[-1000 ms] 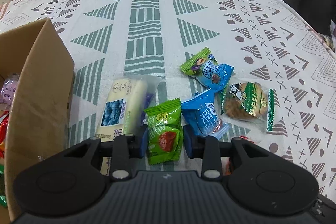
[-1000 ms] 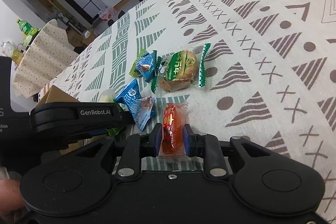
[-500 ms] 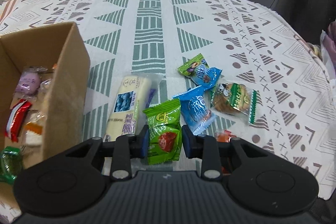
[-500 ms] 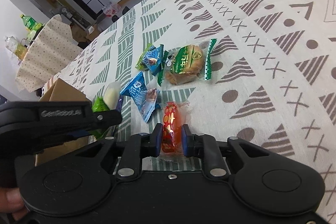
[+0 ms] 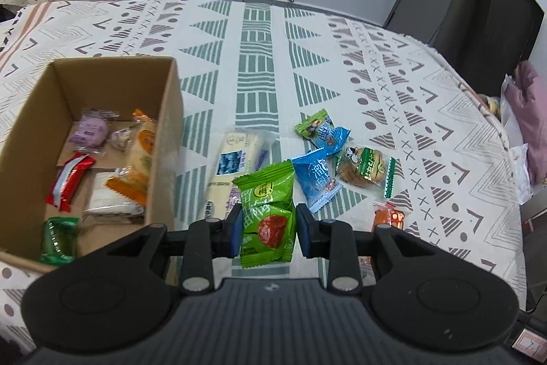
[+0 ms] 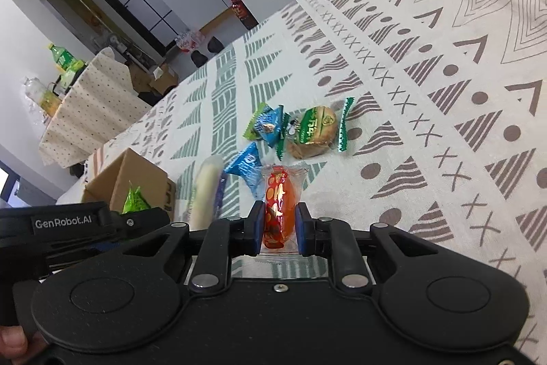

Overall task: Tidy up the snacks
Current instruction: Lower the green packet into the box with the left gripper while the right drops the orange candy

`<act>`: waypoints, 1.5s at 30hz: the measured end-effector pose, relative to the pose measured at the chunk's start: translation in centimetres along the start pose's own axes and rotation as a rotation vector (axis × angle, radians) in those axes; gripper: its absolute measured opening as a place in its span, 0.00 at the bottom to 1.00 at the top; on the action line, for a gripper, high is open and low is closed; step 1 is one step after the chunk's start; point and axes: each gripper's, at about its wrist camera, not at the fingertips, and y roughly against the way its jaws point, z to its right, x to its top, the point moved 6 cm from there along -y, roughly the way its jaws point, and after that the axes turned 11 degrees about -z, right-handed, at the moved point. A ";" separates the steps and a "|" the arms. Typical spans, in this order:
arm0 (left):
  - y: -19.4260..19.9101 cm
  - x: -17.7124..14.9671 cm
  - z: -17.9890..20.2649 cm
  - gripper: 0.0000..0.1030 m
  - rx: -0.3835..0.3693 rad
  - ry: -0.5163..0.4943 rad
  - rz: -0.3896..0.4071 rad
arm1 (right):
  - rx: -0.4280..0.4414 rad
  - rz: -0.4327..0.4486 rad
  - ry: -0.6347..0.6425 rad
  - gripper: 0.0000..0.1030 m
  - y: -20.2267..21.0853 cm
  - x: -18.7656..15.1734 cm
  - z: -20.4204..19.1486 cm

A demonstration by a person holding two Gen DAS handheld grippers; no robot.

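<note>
1. My left gripper [image 5: 267, 231]: jaws clamped on a green snack packet [image 5: 266, 214], held above the surface [image 5: 427, 84].
2. My right gripper [image 6: 279, 229]: jaws gripping an orange candy [image 6: 278, 209].
3. Cardboard box [image 5: 164, 139]: left of the green packet, holding several snacks.
4. Loose on the cloth ahead: white bar [image 5: 232, 166], two blue packets [image 5: 316, 180], wrapped cookie [image 5: 365, 168].

Worktop [image 5: 259, 33]: bare patterned cloth from 11 to 2 o'clock, open to passage. Cardboard box [image 5: 164, 139] at 9 o'clock: top open, tall right wall blocks low sideways entry. Loose snack packets [image 5: 318, 177] crowd the centre to 3 o'clock (touching or overlapping). Long white bar [image 5: 232, 166] lies just beside the box wall, narrowing that gap.
</note>
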 end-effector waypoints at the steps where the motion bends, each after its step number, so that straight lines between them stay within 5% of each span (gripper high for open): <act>1: 0.4 -0.1 -0.2 0.30 -0.003 0.005 0.005 | 0.007 0.009 0.001 0.18 0.3 0.0 -0.2; 27: 7.2 0.6 -7.9 0.30 -0.052 0.161 0.127 | 0.094 0.087 0.130 0.18 3.8 0.5 -9.3; 45: 5.5 0.7 -14.9 0.31 -0.038 0.281 0.066 | 0.123 0.020 0.201 0.18 0.4 -0.6 -15.7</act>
